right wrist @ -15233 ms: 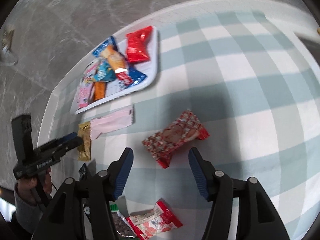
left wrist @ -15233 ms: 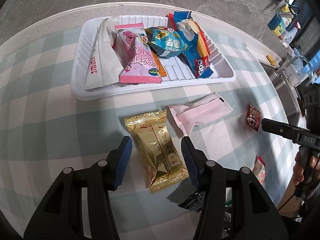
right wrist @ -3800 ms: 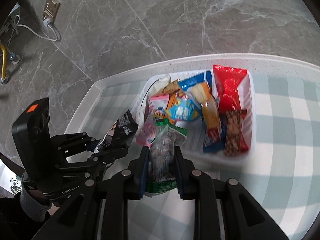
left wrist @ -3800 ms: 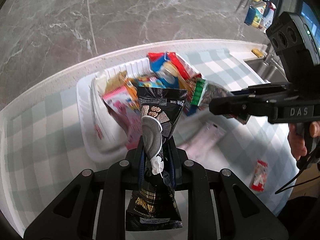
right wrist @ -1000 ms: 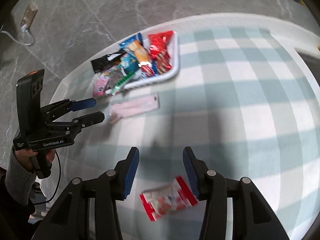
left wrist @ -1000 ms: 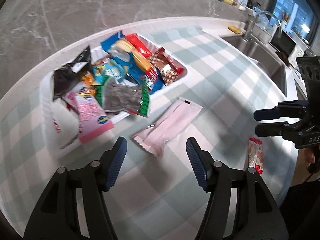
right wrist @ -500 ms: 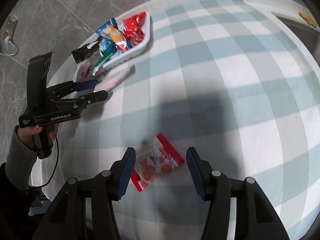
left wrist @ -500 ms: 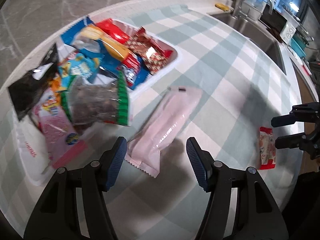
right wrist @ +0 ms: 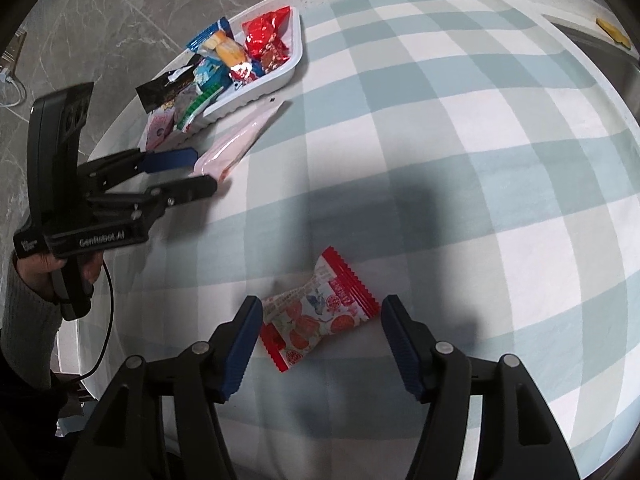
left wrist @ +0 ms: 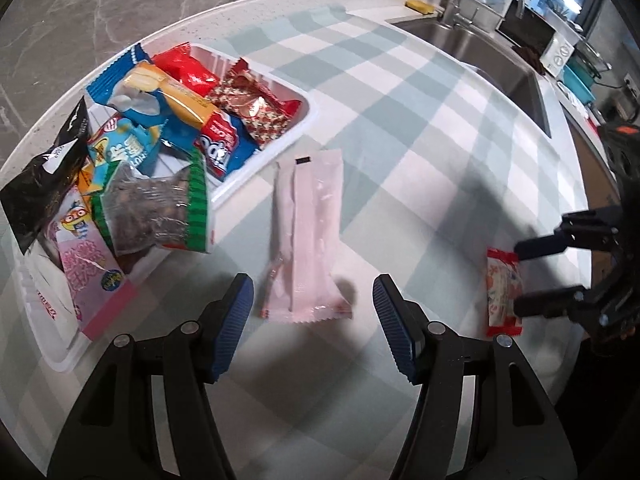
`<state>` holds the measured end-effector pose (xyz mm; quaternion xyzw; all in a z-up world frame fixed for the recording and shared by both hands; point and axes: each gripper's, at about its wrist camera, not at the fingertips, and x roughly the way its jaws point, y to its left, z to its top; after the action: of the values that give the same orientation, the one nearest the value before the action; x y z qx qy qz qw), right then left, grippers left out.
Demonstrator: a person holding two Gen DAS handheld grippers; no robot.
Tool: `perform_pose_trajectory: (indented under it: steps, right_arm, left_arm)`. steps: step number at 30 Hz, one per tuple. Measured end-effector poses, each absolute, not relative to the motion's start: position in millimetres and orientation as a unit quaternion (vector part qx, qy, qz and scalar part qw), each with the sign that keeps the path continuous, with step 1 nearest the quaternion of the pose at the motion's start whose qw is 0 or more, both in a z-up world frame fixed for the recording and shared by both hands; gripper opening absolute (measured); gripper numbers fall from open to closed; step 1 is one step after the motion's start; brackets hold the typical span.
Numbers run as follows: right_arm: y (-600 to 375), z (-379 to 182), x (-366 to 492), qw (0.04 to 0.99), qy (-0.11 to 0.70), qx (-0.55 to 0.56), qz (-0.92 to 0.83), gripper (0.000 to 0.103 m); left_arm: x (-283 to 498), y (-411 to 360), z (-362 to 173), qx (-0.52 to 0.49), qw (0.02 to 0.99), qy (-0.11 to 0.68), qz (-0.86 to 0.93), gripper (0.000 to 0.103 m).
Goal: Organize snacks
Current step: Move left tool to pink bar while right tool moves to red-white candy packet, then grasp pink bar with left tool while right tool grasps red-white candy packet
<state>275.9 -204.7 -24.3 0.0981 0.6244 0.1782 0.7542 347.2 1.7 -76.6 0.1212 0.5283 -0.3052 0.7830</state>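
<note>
Two spread grippers: left gripper (left wrist: 313,307) should centre on the pink packet (left wrist: 306,236) ahead; right gripper (right wrist: 318,328) straddles the red-ended candy packet (right wrist: 318,312); close squarely.

1. A round-edged table with a pale speckled rim (left wrist: 248,4) fills most of both views, covered by a cloth of light teal and white checks (left wrist: 420,120).
2. A white plastic tray (left wrist: 308,116) heaped with snack packets sits on the cloth at the left of the left wrist view.
3. A long pale pink packet (left wrist: 308,236) lies flat at centre frame, just beside the tray's near edge.
4. A small red-and-white candy packet (right wrist: 320,312) lies at lower centre of the right wrist view, well apart from the tray.
</note>
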Motion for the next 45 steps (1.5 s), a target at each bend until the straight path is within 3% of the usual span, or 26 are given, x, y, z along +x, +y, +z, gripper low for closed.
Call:
perform_pose_trajectory:
  steps: [15, 23, 33, 35, 42, 44, 45]
  right_arm:
    - [-199, -24, 267, 0.73, 0.653, 0.101, 0.175, 0.065]
    - [-189, -27, 286, 0.749, 0.631, 0.1, 0.177, 0.068]
    - [-162, -28, 279, 0.765, 0.618, -0.012, 0.18, 0.067]
    - [-155, -29, 274, 0.769, 0.613, -0.042, 0.176, 0.064]
    - [-148, -29, 260, 0.783, 0.586, -0.116, 0.173, 0.037]
    - [-149, -28, 259, 0.785, 0.582, -0.116, 0.177, 0.036]
    - [-151, -29, 258, 0.786, 0.581, -0.113, 0.179, 0.035]
  left_arm:
    - [357, -5, -80, 0.135, 0.783, 0.526, -0.304, 0.06]
    - [360, -11, -82, 0.138, 0.782, 0.526, -0.306, 0.06]
    - [363, -15, -87, 0.144, 0.78, 0.532, -0.297, 0.06]
    - [365, -17, -89, 0.146, 0.779, 0.535, -0.293, 0.06]
    - [370, -24, -93, 0.156, 0.787, 0.52, -0.294, 0.06]
    - [370, -26, -93, 0.162, 0.791, 0.513, -0.292, 0.055]
    - [370, -27, -93, 0.163, 0.793, 0.508, -0.295, 0.04]
